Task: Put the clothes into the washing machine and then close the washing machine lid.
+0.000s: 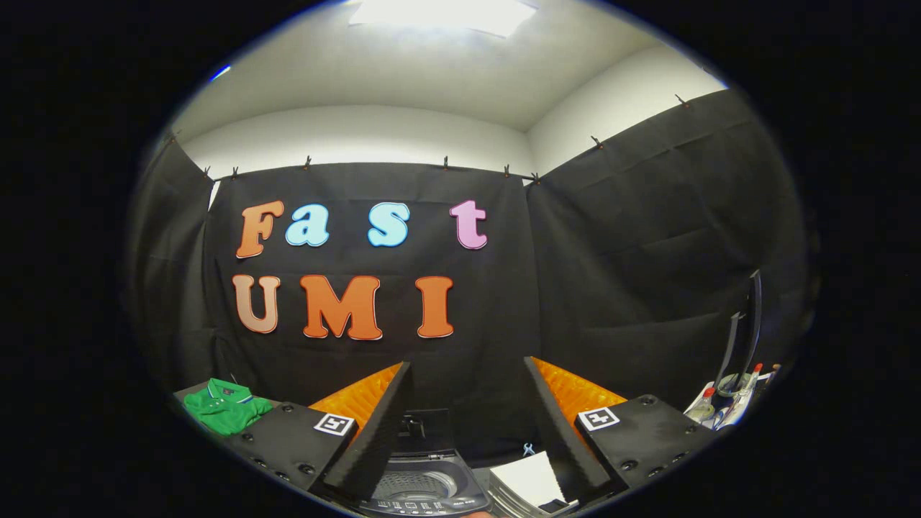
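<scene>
A green polo shirt [224, 408] lies folded on a dark surface, off to the left beyond the left finger. A small toy washing machine [421, 485] sits low between my fingers, its drum showing from above and its lid raised behind the drum. My gripper [468, 417] stands open, well above the machine, with nothing between its fingers. The shirt is far from both fingers.
A white flat thing [529, 480] lies just right of the washing machine. At the far right, a white tray [719, 414] holds small bottles, with a dark stand [745, 331] rising from it. Black cloth walls close the booth behind and to both sides.
</scene>
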Tool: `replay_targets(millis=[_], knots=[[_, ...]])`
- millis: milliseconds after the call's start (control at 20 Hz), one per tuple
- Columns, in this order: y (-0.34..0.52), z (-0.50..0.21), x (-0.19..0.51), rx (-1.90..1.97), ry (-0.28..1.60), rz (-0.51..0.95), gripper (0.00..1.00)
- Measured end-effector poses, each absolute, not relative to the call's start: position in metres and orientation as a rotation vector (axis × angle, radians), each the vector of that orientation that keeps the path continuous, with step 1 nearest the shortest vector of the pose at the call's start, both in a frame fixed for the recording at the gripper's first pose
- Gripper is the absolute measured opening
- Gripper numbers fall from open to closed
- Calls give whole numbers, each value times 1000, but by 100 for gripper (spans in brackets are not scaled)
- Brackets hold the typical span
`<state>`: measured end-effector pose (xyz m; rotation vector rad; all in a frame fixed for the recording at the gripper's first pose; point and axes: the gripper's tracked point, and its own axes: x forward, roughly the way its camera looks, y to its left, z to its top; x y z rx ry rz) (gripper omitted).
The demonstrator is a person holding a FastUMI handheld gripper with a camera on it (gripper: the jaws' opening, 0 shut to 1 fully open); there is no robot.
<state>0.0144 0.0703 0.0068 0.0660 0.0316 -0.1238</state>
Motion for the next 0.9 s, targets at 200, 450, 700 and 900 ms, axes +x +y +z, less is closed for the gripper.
replay_targets(millis=[200, 450, 700, 900], knots=[[88, 10, 16, 69, 43, -112, 97], [135, 15, 29, 85, 42, -61, 97], [221, 18, 59, 132, 42, 48, 97], [322, 19, 76, 232, 51, 221, 97]])
